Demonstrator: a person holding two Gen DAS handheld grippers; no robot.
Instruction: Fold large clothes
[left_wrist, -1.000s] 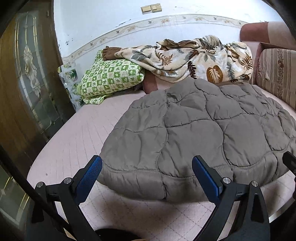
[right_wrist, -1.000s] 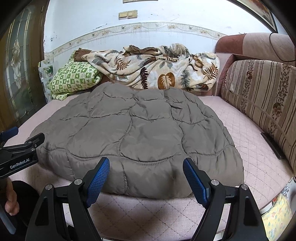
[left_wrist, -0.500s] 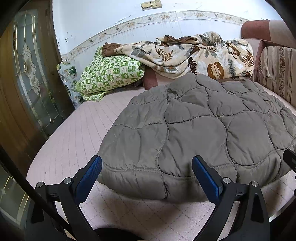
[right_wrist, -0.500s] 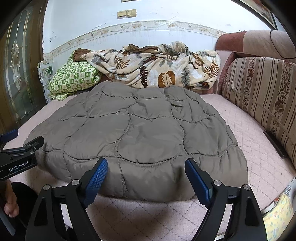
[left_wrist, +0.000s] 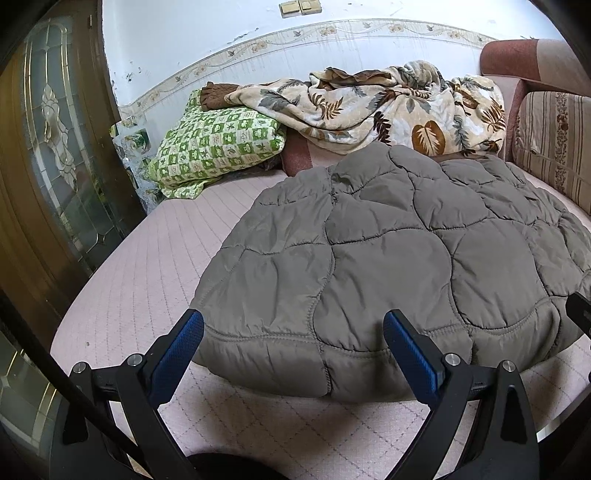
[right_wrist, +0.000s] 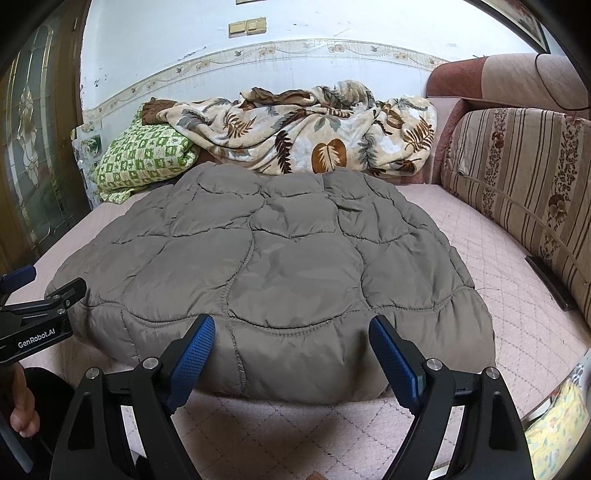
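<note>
A grey quilted coat (left_wrist: 388, 258) is spread on the pink bed (left_wrist: 147, 266), lying as a thick, roughly rectangular pad with a doubled, rounded near edge, so at least one fold is judged to be made already. No sleeve or hood is seen sticking out, though the far edge is partly hidden. In the left wrist view the coat fills the centre and reaches toward 3 o'clock; in the right wrist view it fills the centre (right_wrist: 295, 258).

The left tongs (left_wrist: 293, 345) are held wide apart, just short of the near hem, with nothing clamped. The right tongs (right_wrist: 291, 349) are likewise wide apart before the hem and are empty.

What is left is judged to be a further fold, probably of the near edge toward 12 o'clock, or a halving from side to side. At 12 o'clock a leaf-print blanket (right_wrist: 314, 129) and at 10 o'clock a green pillow (left_wrist: 218, 144) are left untouched.
</note>
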